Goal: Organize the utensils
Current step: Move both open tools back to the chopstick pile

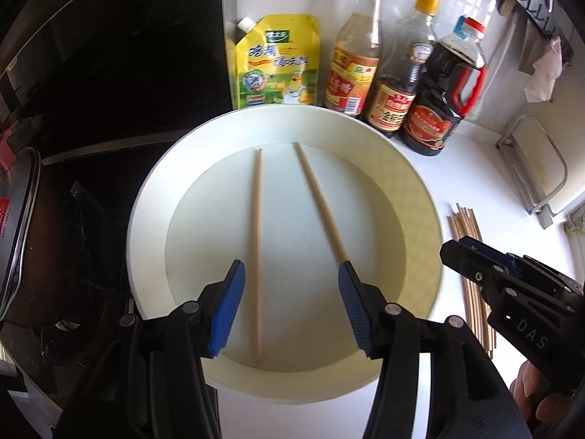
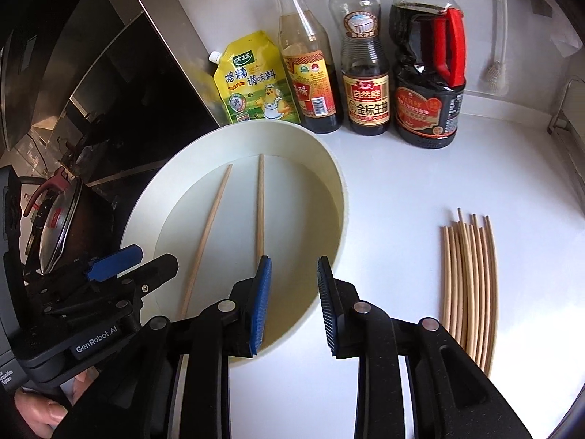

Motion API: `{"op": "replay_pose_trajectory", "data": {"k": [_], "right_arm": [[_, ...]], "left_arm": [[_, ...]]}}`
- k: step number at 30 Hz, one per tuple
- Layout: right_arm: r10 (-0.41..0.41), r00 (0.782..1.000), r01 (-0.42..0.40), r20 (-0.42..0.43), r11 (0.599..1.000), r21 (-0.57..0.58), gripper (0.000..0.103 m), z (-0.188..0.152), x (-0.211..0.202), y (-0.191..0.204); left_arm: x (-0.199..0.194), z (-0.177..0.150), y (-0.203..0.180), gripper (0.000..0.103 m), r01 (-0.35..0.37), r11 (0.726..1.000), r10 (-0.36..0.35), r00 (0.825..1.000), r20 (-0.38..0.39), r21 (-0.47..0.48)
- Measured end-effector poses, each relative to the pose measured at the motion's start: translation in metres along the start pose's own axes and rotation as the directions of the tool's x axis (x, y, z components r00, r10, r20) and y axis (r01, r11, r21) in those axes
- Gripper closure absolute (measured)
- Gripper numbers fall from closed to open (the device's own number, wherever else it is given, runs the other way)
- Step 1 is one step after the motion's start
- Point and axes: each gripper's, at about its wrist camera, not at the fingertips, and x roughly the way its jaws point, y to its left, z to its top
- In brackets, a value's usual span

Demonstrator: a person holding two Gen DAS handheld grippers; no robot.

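Two wooden chopsticks (image 1: 257, 248) lie inside a round white tray (image 1: 153, 197); they also show in the right wrist view (image 2: 260, 205), in the same tray (image 2: 146, 212). My left gripper (image 1: 291, 274) is open and empty above the tray's near side, with one chopstick between its fingers and the other reaching its right fingertip. My right gripper (image 2: 294, 265) is open and empty over the tray's right rim. A bundle of several chopsticks (image 2: 470, 285) lies on the white counter to the right; it also shows in the left wrist view (image 1: 466, 230).
A yellow seasoning pouch (image 2: 252, 80) and three sauce bottles (image 2: 365, 84) stand behind the tray. A black stove with a lidded pot (image 2: 60, 230) is at the left. A metal rack (image 1: 533, 168) stands at the right.
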Motion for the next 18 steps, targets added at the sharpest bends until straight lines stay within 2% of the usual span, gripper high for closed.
{"op": "replay_pose_trajectory", "data": {"k": [14, 18], "right_arm": [[-0.122, 0.992, 0.117, 0.037, 0.987, 0.112, 0.071, -0.044, -0.064, -0.090], [-0.153, 0.988, 0.146, 0.035, 0.977, 0.154, 0.070, -0.052, -0.077, -0.124]], "left_arm": [[-0.018, -0.015, -0.083, 0.050, 0.090, 0.993, -0.092, 0.995, 0.026, 0.083], [-0.020, -0.025, -0.108, 0.046, 0.107, 0.990, -0.110, 0.994, 0.023, 0.097]]}}
